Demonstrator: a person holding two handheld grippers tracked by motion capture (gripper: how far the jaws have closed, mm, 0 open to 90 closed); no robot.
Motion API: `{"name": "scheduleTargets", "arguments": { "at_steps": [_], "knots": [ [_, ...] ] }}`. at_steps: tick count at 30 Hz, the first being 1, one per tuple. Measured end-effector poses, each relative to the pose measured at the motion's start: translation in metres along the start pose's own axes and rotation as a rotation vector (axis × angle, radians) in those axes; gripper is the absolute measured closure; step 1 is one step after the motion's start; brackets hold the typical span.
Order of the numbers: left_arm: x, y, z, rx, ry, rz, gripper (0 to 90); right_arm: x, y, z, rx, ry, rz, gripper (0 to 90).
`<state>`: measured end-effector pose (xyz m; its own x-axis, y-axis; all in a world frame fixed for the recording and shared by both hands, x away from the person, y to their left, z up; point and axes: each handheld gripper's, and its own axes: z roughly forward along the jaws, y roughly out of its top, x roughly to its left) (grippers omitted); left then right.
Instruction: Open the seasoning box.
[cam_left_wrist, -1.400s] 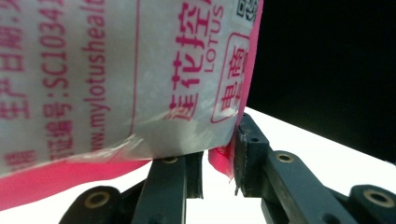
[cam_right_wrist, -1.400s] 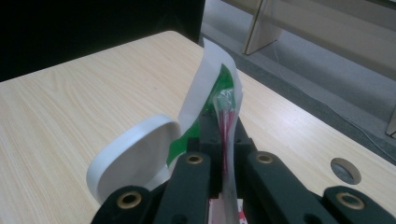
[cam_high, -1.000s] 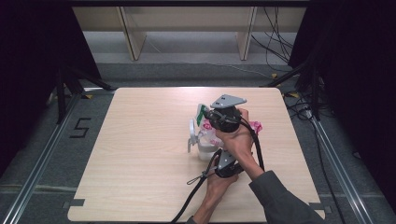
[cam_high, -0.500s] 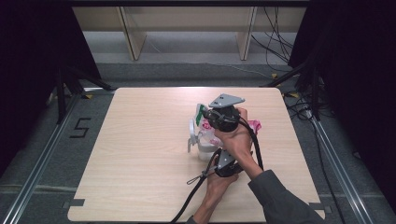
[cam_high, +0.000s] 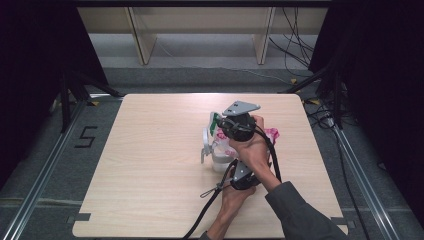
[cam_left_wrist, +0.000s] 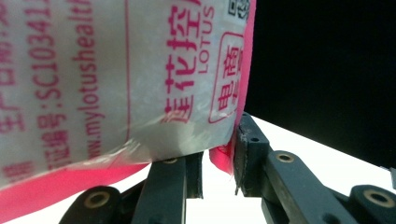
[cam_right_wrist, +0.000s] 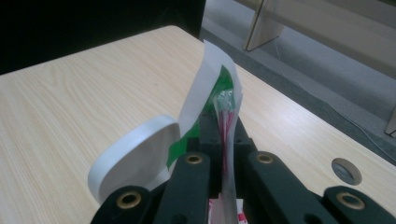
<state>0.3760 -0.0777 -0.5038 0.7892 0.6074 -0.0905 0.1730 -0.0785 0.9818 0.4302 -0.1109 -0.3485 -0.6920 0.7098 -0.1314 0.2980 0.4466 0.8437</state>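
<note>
Near the counter's (cam_high: 150, 165) middle, two hand-held grippers hold a pink-printed plastic packet (cam_left_wrist: 116, 79).
Left hand-held gripper (cam_left_wrist: 219, 163) clamps its lower edge; right hand-held gripper (cam_right_wrist: 224, 140) pinches the thin, crinkly top strip (cam_right_wrist: 225, 112) shut. Light, soft, slippery film: best gripped at seams.

A pale wood-grain table (cam_high: 150, 165) with rounded corners stands on a grey floor (cam_high: 45, 175) marked with a black numeral 5 (cam_high: 86, 136). Beyond it, light wooden shelf legs (cam_high: 142, 42) rise, and black cables (cam_high: 295, 45) trail beside them.
</note>
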Motion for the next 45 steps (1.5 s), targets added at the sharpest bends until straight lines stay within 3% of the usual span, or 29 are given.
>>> {"name": "scheduleTargets", "arguments": {
  "at_steps": [2, 3, 6, 7, 8, 11, 17, 20, 22, 26, 29, 31, 32, 33, 35, 36, 39, 40, 41, 45],
  "knots": [
    [0.0006, -0.0007, -0.0004, -0.003, 0.002, 0.0, 75.1, -0.0004, 0.0004, -0.0002, -0.002, -0.003, -0.018, 89.4],
    [0.0011, -0.0007, -0.0005, 0.0, 0.004, -0.002, 75.2, 0.0008, 0.0005, 0.0001, -0.009, 0.002, 0.001, 89.4],
    [0.0004, 0.0006, -0.0011, -0.007, -0.004, -0.01, 75.2, 0.0002, 0.0015, -0.0002, -0.008, 0.006, -0.009, 89.4],
    [0.0011, 0.0005, 0.0004, 0.002, -0.046, 0.003, 75.1, 0.0011, 0.001, 0.0013, -0.001, 0.002, -0.022, 89.4],
    [-0.0021, -0.0006, 0.0013, 0.004, -0.067, -0.043, 75.0, 0.0015, 0.0012, 0.0018, 0.009, 0.001, -0.036, 89.4],
    [-0.0021, -0.0006, 0.0013, -0.004, -0.06, -0.047, 75.1, 0.0027, 0.0012, 0.0023, 0.001, -0.005, 0.004, 89.4],
    [-0.0013, -0.0003, 0.001, -0.003, -0.057, -0.045, 75.1, 0.0027, 0.0024, 0.0023, 0.01, -0.002, -0.02, 89.4],
    [-0.0006, -0.0004, 0.0007, 0.006, -0.06, -0.042, 75.1, 0.002, 0.0024, 0.0016, 0.007, 0.003, -0.005, 89.4],
    [-0.0013, -0.0005, 0.0012, 0.0, -0.062, -0.044, 75.1, 0.0019, 0.0022, 0.0032, 0.012, 0.0, -0.033, 89.4],
    [-0.001, -0.0006, 0.0007, 0.003, -0.063, -0.045, 75.1, 0.0022, 0.0014, 0.0034, 0.004, 0.002, -0.015, 89.3],
    [-0.0012, 0.0001, 0.0007, -0.003, -0.057, -0.041, 75.1, 0.002, 0.002, 0.0035, 0.006, 0.0, -0.03, 89.3],
    [-0.0016, -0.0002, 0.0005, -0.003, -0.06, -0.042, 75.1, 0.0015, 0.0022, 0.0022, -0.001, 0.005, -0.006, 89.3],
    [-0.0021, -0.0003, 0.0007, -0.004, -0.063, -0.048, 75.1, 0.0026, 0.0015, 0.0032, -0.003, -0.002, 0.0, 89.3],
    [-0.0047, -0.0006, 0.0024, -0.036, -0.056, -0.085, 75.1, 0.0025, 0.0015, 0.0036, 0.003, -0.003, -0.016, 89.3],
    [-0.004, 0.0, 0.0017, -0.032, -0.054, -0.075, 75.1, 0.0024, 0.002, 0.0035, 0.005, 0.002, -0.024, 89.3],
    [-0.0016, 0.0001, -0.0001, 0.004, -0.065, -0.037, 75.1, 0.0033, 0.0017, 0.003, 0.004, 0.005, 0.001, 89.3],
    [-0.0024, -0.0002, 0.0007, 0.001, -0.063, -0.041, 75.1, 0.0017, 0.0015, 0.0032, -0.005, 0.001, -0.013, 89.4],
    [-0.0027, -0.0001, 0.0012, -0.007, -0.06, -0.043, 75.2, 0.0041, 0.0013, 0.0021, 0.003, 0.003, 0.022, 89.3],
    [-0.0031, -0.0002, 0.0012, -0.009, -0.061, -0.043, 75.1, 0.0018, 0.0016, 0.0019, -0.004, -0.002, -0.013, 89.3],
    [-0.0032, -0.0003, 0.0013, -0.004, -0.057, -0.039, 75.2, 0.0004, 0.0018, 0.0008, 0.001, 0.009, -0.013, 89.3]
  ]
}}
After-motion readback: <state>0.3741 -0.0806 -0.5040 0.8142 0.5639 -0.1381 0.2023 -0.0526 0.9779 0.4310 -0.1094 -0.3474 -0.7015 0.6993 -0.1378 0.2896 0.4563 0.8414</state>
